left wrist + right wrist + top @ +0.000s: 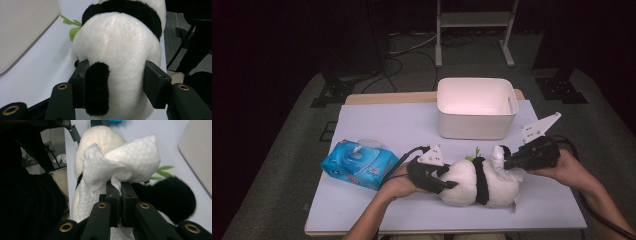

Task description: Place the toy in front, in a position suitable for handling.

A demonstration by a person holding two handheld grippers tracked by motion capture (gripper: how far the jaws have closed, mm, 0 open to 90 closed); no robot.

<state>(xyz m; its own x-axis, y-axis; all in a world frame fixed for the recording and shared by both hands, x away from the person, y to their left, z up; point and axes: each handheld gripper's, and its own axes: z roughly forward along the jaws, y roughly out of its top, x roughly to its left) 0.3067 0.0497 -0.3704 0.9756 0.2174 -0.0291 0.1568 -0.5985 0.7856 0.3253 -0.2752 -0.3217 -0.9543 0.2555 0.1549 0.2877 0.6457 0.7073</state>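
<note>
High view shows the plush panda (477, 184) lying on its side on the table (377, 125), near the front edge. Left gripper (436, 181) clamps its body between half-open jaws; right gripper (508, 161) pinches a white wipe (499, 155) against it.

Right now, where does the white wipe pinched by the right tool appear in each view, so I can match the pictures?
High view: the white wipe sits right of centre, on the plush panda, at the tip of the right tool.
Left gripper view: I cannot make it out; the panda's white body blocks the far side.
Right gripper view: it is centre frame, crumpled just above the shut jaws.
Shared landmark: the panda, which the left tool grips.
</note>
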